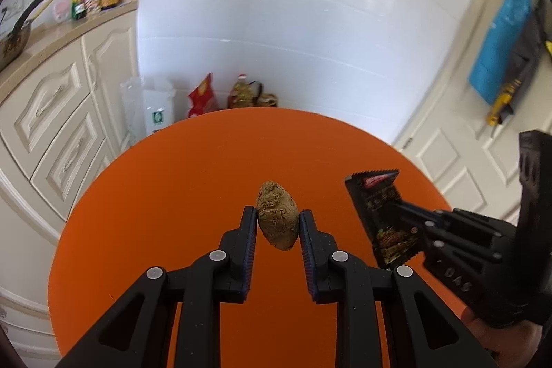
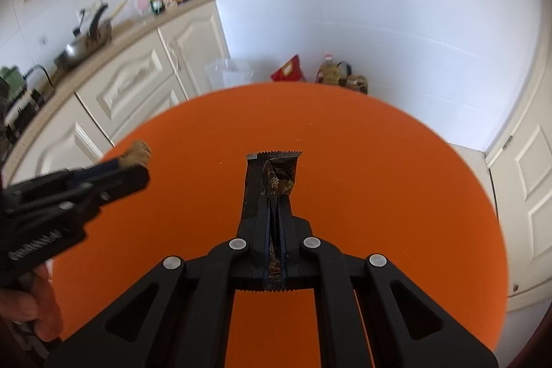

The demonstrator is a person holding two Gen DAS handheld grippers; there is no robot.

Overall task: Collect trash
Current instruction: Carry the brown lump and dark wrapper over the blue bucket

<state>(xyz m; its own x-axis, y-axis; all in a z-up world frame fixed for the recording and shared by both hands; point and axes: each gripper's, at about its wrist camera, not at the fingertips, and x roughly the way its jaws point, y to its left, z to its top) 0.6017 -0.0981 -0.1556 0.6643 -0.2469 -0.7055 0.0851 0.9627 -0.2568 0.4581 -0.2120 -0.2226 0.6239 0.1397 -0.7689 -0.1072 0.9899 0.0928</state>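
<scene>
Two grippers hang over the round orange table [image 1: 155,195], each with a catch: the left gripper [image 1: 278,219] pinches a crumpled brown paper wad [image 1: 277,216] between its pads, held clear above the tabletop. The right gripper [image 2: 275,195] is clamped tight on a dark snack wrapper [image 2: 272,175], whose serrated top edge sticks out past the fingertips while its lower edge trails back between the fingers. Beyond the table's far edge, a white bin lined with clear plastic [image 1: 151,106] stands on the floor beside the cream cabinets [image 1: 62,112].
</scene>
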